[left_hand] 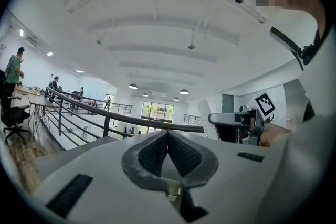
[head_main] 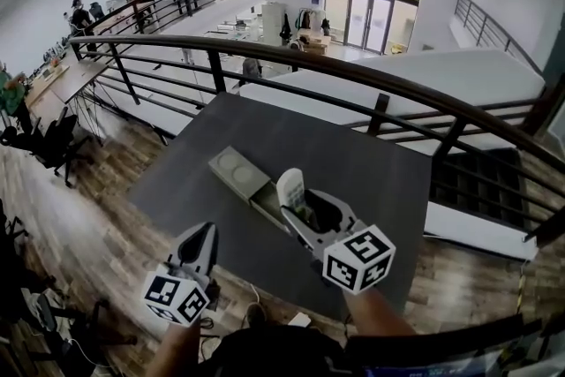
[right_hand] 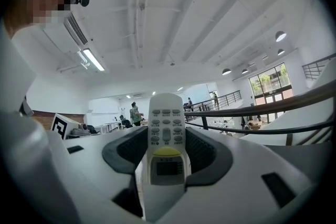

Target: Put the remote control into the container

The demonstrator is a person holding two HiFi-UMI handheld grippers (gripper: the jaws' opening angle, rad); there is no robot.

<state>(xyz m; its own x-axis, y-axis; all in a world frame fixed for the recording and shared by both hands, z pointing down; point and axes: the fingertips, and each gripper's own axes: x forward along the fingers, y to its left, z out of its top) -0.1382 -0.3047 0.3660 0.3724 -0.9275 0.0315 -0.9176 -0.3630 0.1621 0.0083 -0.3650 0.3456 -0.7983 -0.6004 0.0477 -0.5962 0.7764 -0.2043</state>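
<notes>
Holding remote control (head_main: 290, 187) (right_hand: 166, 134) upright at the container's (head_main: 258, 195) near end.
Right gripper (head_main: 297, 211) (right_hand: 166, 152) is clamped on the remote; left gripper (head_main: 202, 235) (left_hand: 168, 139) is closed on nothing, held at the table's (head_main: 371, 172) near edge. Container is set mid-table, well apart from the railing (head_main: 215, 68) along the far edge.

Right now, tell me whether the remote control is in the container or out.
Out. The remote control is clamped in the right hand-held gripper, pointing up, not inside the container.
</notes>
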